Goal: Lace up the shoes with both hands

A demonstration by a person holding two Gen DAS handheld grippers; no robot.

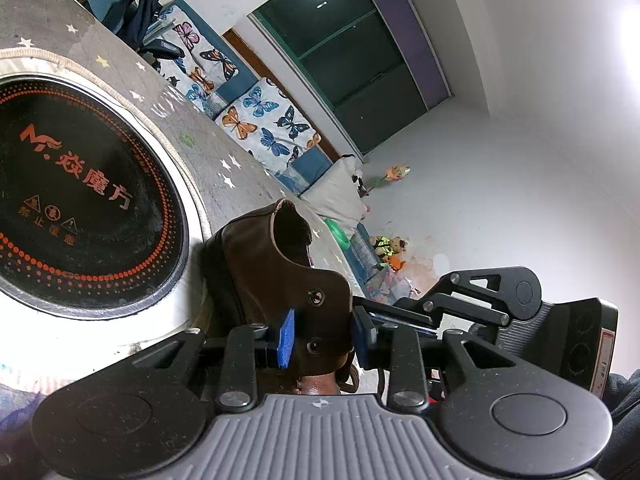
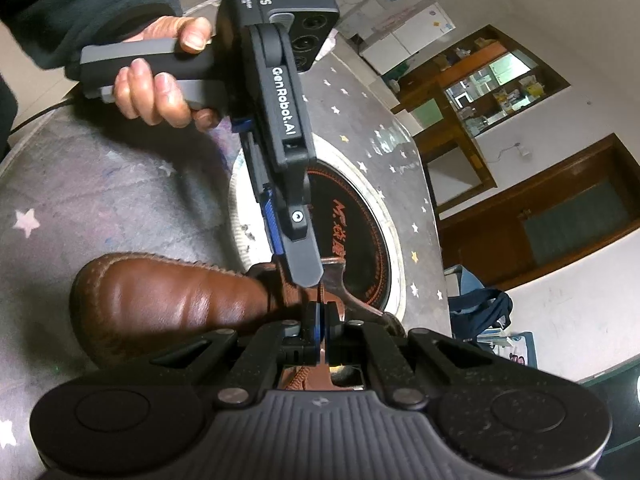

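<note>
One brown shoe [image 2: 168, 300] sits on my tabletop [image 2: 120, 184] beside the round cooker plate [image 1: 80, 200]. Left hand-held gripper [image 1: 324, 336] pinches its eyelet flap [image 1: 320, 320]; right hand-held gripper [image 2: 321, 328] is pressed together on one lace [image 2: 320, 294].

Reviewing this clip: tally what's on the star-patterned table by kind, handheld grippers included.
Brown leather shoe: 1
Round black cooktop: 1
Handheld grippers: 2, the left gripper and the right gripper
Total: 4
</note>
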